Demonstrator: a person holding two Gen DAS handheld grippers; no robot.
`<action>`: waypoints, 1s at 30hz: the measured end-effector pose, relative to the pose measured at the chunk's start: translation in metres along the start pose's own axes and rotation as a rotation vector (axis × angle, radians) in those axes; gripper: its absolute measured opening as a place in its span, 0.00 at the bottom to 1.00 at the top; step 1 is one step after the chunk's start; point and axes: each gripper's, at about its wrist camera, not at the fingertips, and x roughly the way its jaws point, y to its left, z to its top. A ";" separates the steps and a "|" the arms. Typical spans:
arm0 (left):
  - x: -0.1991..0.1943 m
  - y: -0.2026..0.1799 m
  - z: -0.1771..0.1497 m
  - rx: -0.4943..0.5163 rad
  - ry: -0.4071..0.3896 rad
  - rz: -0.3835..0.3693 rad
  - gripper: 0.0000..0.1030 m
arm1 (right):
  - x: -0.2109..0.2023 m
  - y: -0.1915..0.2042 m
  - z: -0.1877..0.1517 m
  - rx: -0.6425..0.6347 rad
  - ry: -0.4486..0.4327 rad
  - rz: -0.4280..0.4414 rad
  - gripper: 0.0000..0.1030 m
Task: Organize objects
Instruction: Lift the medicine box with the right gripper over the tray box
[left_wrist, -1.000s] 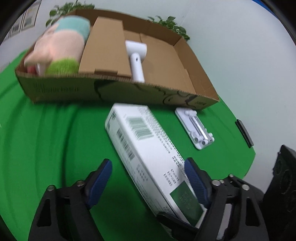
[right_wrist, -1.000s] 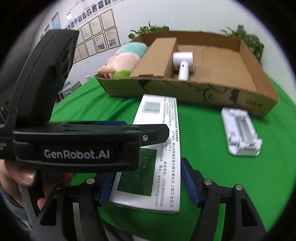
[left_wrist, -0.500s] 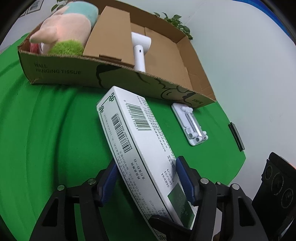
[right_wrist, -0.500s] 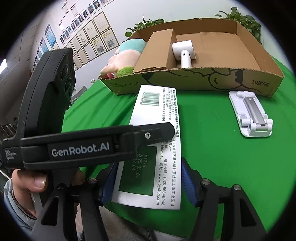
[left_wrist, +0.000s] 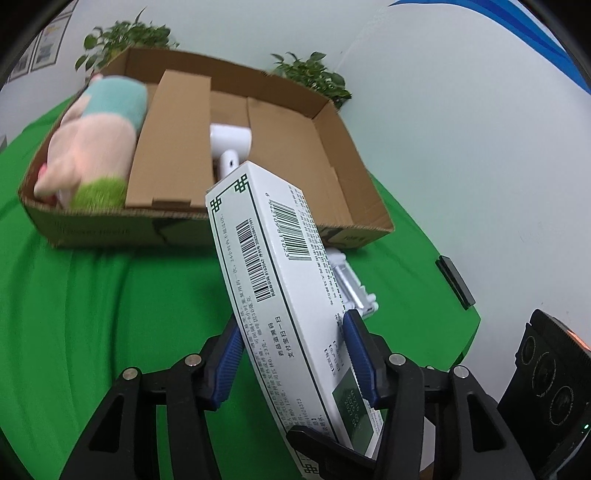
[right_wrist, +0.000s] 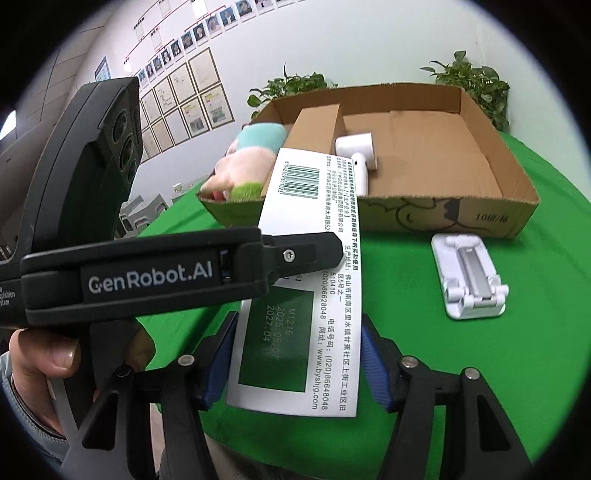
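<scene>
A long white carton (left_wrist: 280, 266) with barcodes and a green patch is tilted up off the green cloth, its far end raised toward the cardboard tray (left_wrist: 110, 229). My left gripper (left_wrist: 293, 325) has its blue pads pressed on the carton's two sides, jaws still closing. In the right wrist view the carton (right_wrist: 310, 221) has its near end between the pads of my right gripper (right_wrist: 297, 325), which touch both long edges. One of the left gripper's fingers (right_wrist: 295, 254) crosses over the carton there, held by a person's hand (right_wrist: 44, 358).
The cardboard tray (right_wrist: 443, 214) holds a pink and teal plush toy (right_wrist: 251, 155), a folded cardboard divider (left_wrist: 173, 140) and a white handheld device (right_wrist: 356, 147). A white folding stand (right_wrist: 469, 280) lies on the cloth before the tray. A black bar (left_wrist: 454, 280) sits at the cloth's right edge.
The left gripper's jaws closed onto the carton and lifted it; its far end rose from flat on the cloth to in front of the tray. The right gripper stayed at the near end.
</scene>
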 end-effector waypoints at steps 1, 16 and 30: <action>-0.001 -0.002 0.002 0.004 -0.005 -0.002 0.49 | 0.000 0.000 0.002 -0.001 -0.006 -0.002 0.59; -0.014 -0.051 0.067 0.120 -0.113 -0.014 0.49 | -0.010 -0.020 0.063 -0.038 -0.136 -0.051 0.59; 0.018 -0.056 0.126 0.138 -0.116 -0.038 0.49 | 0.008 -0.048 0.106 -0.031 -0.138 -0.087 0.59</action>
